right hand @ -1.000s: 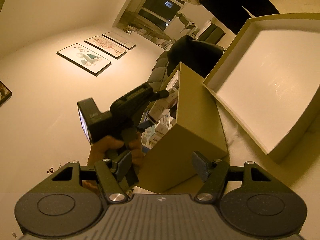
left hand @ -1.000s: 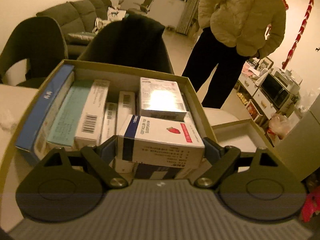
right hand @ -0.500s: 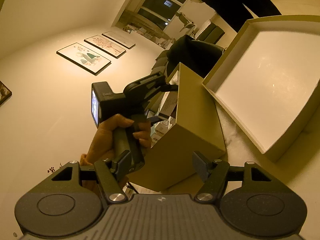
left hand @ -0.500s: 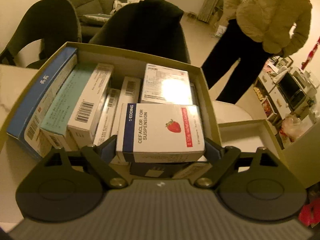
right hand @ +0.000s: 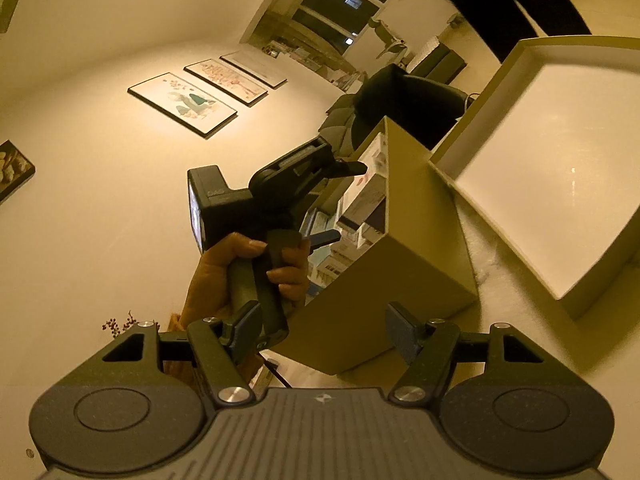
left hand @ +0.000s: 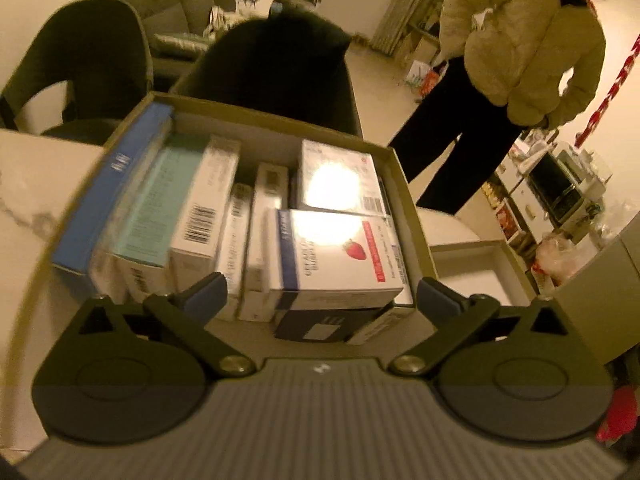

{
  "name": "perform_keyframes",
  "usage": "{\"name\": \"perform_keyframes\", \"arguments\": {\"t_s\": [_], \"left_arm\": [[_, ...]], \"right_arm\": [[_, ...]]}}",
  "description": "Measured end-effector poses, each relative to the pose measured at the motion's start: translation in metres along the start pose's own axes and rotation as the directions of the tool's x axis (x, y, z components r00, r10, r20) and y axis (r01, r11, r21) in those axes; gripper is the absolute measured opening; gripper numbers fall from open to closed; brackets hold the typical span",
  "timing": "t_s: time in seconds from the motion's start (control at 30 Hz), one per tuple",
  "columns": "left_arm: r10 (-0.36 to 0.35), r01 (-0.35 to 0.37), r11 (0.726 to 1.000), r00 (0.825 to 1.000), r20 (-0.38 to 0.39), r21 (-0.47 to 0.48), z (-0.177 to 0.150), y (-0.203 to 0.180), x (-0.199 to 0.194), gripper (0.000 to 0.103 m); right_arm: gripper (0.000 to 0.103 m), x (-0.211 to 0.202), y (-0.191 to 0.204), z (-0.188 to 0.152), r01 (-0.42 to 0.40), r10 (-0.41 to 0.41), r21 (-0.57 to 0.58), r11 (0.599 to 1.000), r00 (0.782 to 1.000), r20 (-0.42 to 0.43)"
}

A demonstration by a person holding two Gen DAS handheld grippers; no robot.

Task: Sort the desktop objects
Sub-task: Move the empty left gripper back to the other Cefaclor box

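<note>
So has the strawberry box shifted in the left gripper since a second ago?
Yes. The left gripper has just been opening, and the strawberry box now lies free on the packs in the cardboard box, nearer its right wall, clear of both pads.

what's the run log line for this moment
left tool: jaws just opened, holding nothing | strawberry box: lying in cardboard box | right tool: open, empty, beside cardboard box

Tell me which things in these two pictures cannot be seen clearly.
- Strawberry box, left wrist view: glare and blur wash out its print.
- Dark box beneath it: mostly covered.
- Olive carton, right wrist view: its wall hides most contents.
- Lid: cut off by the right edge.
</note>
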State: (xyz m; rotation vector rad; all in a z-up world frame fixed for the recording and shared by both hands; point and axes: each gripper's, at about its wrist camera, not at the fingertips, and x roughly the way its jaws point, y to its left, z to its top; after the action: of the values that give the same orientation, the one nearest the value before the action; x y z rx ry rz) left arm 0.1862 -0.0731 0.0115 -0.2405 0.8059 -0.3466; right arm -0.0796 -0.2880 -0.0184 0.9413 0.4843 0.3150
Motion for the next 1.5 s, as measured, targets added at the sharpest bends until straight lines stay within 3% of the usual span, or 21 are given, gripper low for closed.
{"name": "perform_keyframes", "arguments": {"t_s": [0.23,0.63,1.13,1.3,1.5], "left_arm": [[0.002,0.002,0.999,0.996,0.095,-0.048,0.004,0.036,-0.043,0.103],[0.134,-0.107,0.980,0.977,0.165,-0.167,0.001,0.107,-0.076,0.103],[0.315,-0.262,0.932,0.928,0.201,-0.252,-0.011,0.164,-0.094,0.103],[0.422,-0.361,0.883,0.890,0.172,-0.299,-0.014,0.183,-0.092,0.103],[0.571,-0.504,0.785,0.815,0.102,-0.361,-0.021,0.206,-0.085,0.103]], "right_arm": [[0.073,0.002,0.004,0.000,-0.016,0.016,-0.013,1.000,1.000,-0.009],[0.074,0.024,0.015,-0.004,-0.049,0.047,-0.029,0.998,0.997,-0.066],[0.075,0.055,0.032,-0.017,-0.086,0.078,-0.049,0.995,0.987,-0.143],[0.076,0.068,0.036,-0.022,-0.090,0.079,-0.054,0.995,0.981,-0.174],[0.078,0.083,0.038,-0.028,-0.090,0.077,-0.056,0.994,0.975,-0.210]]}}
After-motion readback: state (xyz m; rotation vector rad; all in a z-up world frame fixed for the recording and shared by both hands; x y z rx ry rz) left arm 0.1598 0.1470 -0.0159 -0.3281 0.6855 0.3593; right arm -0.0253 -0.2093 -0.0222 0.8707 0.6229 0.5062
